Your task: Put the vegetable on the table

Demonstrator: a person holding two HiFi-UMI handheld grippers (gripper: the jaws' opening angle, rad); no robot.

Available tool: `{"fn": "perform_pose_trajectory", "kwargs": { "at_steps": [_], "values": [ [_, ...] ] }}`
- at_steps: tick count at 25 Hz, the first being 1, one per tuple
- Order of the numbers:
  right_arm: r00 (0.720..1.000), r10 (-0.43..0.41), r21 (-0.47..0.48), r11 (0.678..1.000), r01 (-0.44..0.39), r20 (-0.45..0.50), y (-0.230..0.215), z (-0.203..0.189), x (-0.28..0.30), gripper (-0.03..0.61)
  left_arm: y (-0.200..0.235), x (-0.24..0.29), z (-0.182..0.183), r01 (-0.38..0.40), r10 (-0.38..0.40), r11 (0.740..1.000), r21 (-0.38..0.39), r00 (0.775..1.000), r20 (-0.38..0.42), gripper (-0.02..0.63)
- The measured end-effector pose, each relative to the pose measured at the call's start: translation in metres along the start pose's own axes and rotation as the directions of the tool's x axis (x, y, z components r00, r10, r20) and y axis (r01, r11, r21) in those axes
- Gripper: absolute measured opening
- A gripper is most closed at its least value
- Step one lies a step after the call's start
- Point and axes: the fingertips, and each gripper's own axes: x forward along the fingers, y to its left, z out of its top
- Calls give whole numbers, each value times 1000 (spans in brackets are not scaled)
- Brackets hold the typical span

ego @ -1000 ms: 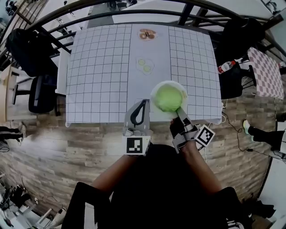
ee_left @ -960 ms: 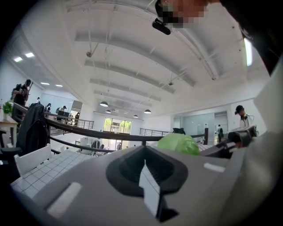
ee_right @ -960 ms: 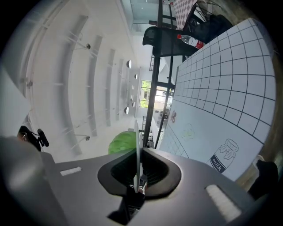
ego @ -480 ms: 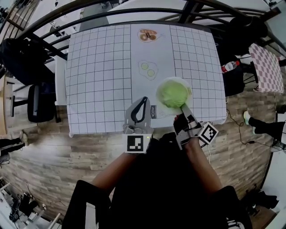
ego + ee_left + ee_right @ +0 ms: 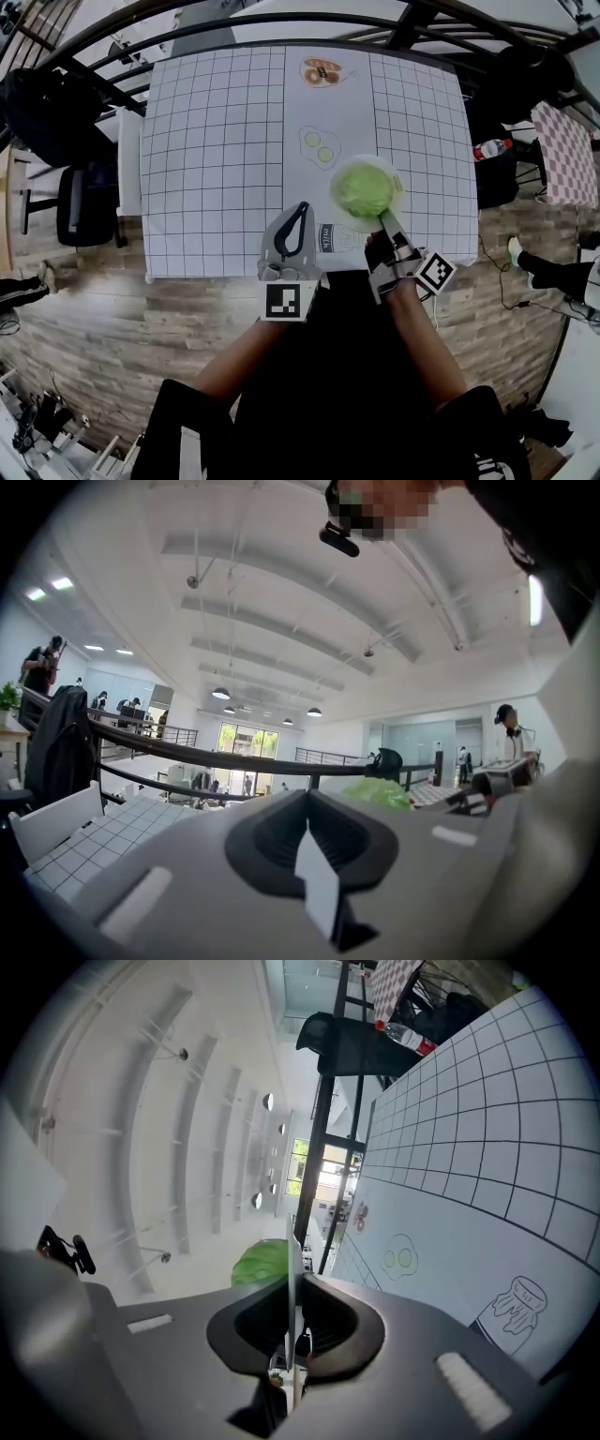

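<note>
A round green vegetable (image 5: 364, 190) lies on a white plate (image 5: 339, 208) held over the near right part of the gridded table (image 5: 216, 141). My right gripper (image 5: 384, 218) is shut on the plate's near rim. In the right gripper view the plate's rim (image 5: 292, 1269) runs edge-on between the jaws of the right gripper (image 5: 292, 1321), with the vegetable (image 5: 260, 1262) just beyond on the left. My left gripper (image 5: 300, 211) is shut and holds nothing, over the table's near edge, left of the plate. From the left gripper (image 5: 314, 874) the vegetable (image 5: 380, 792) shows to the right.
Down the table's plain middle strip are printed pictures: a milk carton (image 5: 330, 234), two eggs (image 5: 319, 147), a plate of food (image 5: 322, 70). A black chair (image 5: 80, 202) stands at the left, and a bottle (image 5: 492, 148) on a dark seat at the right. A railing runs behind.
Both grippers have moved forward from the table's near edge to over the table. The plate with the vegetable went along in the right gripper and now hangs near the egg picture.
</note>
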Motion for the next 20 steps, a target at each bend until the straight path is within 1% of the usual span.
{"fn": "perform_pose_trajectory", "kwargs": {
  "at_steps": [5, 8, 12, 16, 20],
  "values": [
    [1000, 15, -51, 999, -16, -19, -28, 6, 20, 23, 9, 3, -6, -38, 38, 999, 22, 999, -13, 9],
    [1000, 10, -38, 999, -11, -25, -49, 9, 28, 21, 15, 6, -6, -70, 70, 998, 8, 997, -15, 8],
    [999, 7, -33, 999, -8, -37, -74, 16, 42, 22, 19, 17, -8, -93, 94, 995, 22, 995, -33, 9],
    [998, 14, -32, 999, -16, -62, -96, 14, 58, 23, 22, 24, -13, -120, 120, 993, 9, 990, -70, 9],
    [997, -20, -36, 999, 18, -78, -127, 17, 65, 23, 18, 35, -17, -117, 120, 992, 41, 988, -93, 9]
  ]
}}
